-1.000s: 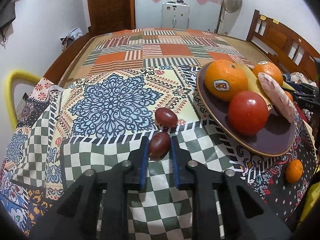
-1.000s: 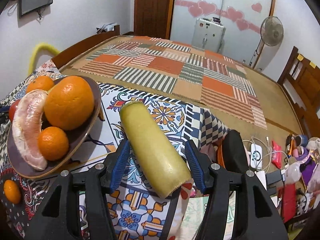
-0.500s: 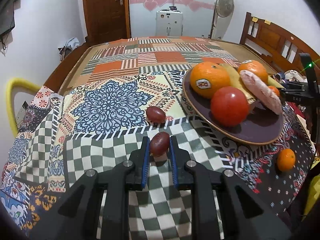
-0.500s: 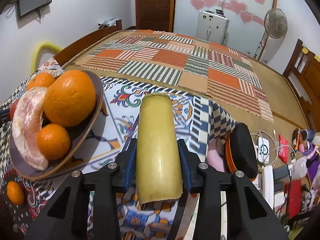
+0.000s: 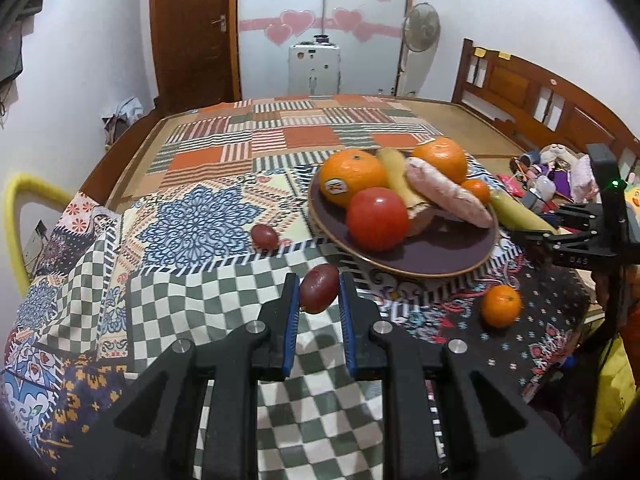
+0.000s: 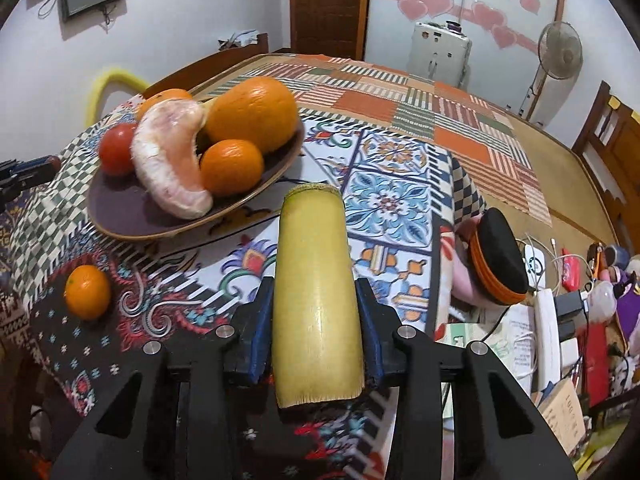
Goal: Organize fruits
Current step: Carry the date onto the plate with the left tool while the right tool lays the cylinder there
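My left gripper (image 5: 319, 292) is shut on a dark red grape (image 5: 319, 288), held a little above the checkered cloth, just left of the brown plate (image 5: 432, 258). The plate carries two big oranges (image 5: 352, 178), a red tomato (image 5: 377, 218), a peeled pink pomelo segment (image 5: 448, 192) and a small tangerine. A second grape (image 5: 264, 236) lies on the cloth left of the plate. My right gripper (image 6: 316, 300) is shut on a yellow-green sugarcane piece (image 6: 316, 300), lifted off the cloth to the right of the plate (image 6: 132, 224). The right gripper (image 5: 532, 226) also shows beyond the plate.
A loose tangerine (image 5: 501, 306) (image 6: 87, 292) lies on the dark cloth near the table's front edge. A black and orange pouch (image 6: 498, 256), cables, chargers and toys crowd the right side. A patchwork bed mat (image 5: 304, 136), a fan (image 6: 558, 52) and a yellow chair back (image 5: 24, 200) stand beyond.
The left gripper lifted its grape and carried it right toward the plate. The right gripper closed on the sugarcane, straightened it and raised it off the cloth, moving toward the plate.
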`<control>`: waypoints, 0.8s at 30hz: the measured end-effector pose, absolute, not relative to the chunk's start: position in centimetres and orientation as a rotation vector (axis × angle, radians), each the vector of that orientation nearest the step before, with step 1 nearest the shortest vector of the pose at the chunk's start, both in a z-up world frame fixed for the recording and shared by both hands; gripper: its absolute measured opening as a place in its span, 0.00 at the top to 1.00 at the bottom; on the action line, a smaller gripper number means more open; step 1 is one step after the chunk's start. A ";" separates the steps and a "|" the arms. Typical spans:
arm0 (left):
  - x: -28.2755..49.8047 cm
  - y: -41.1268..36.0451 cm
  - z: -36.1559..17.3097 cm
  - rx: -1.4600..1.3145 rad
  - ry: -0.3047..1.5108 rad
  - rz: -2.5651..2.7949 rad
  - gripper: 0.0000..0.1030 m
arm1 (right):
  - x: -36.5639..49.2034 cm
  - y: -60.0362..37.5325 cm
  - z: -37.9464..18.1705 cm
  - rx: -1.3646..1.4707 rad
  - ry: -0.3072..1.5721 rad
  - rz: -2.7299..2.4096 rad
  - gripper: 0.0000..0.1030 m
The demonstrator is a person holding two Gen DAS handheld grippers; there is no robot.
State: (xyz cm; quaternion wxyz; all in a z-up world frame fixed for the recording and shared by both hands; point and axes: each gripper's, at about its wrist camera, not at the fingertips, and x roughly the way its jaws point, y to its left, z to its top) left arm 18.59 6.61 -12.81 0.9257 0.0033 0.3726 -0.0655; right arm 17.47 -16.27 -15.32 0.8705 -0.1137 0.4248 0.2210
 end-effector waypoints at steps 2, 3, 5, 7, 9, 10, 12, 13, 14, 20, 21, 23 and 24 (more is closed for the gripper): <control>18.5 6.2 -12.8 0.011 0.763 -0.144 0.82 | 17.9 -16.1 -15.4 -0.235 0.884 0.465 0.65; 18.6 6.0 -12.8 0.012 0.762 -0.148 0.82 | 18.2 -16.0 -15.4 -0.231 0.882 0.467 0.65; 18.7 5.6 -12.8 0.013 0.764 -0.155 0.82 | 18.8 -15.8 -15.5 -0.223 0.877 0.470 0.65; 18.9 5.4 -13.0 0.014 0.767 -0.159 0.82 | 19.1 -15.7 -15.6 -0.217 0.870 0.469 0.65; 19.2 5.3 -13.1 0.014 0.769 -0.161 0.82 | 19.8 -15.6 -15.6 -0.206 0.869 0.474 0.65; 19.3 5.3 -13.1 0.012 0.770 -0.162 0.82 | 20.1 -15.5 -15.6 -0.202 0.869 0.477 0.65; 19.6 5.3 -13.2 0.008 0.771 -0.164 0.82 | 20.6 -15.3 -15.7 -0.195 0.867 0.485 0.65; 19.8 5.2 -13.3 0.008 0.771 -0.165 0.82 | 20.7 -15.2 -15.7 -0.194 0.872 0.488 0.65; 19.9 5.2 -13.3 0.008 0.771 -0.166 0.82 | 20.6 -15.1 -15.6 -0.194 0.872 0.487 0.65; 20.7 4.5 -12.9 0.009 0.763 -0.178 0.82 | 19.9 -15.5 -15.7 -0.172 0.852 0.480 0.67; 20.8 4.3 -12.8 0.010 0.761 -0.181 0.82 | 19.7 -15.6 -15.6 -0.160 0.849 0.482 0.67; 21.0 3.9 -12.5 0.013 0.757 -0.185 0.82 | 19.3 -16.0 -15.3 -0.134 0.836 0.489 0.67; 21.1 3.6 -12.3 0.014 0.755 -0.189 0.82 | 19.0 -16.2 -15.0 -0.121 0.824 0.493 0.67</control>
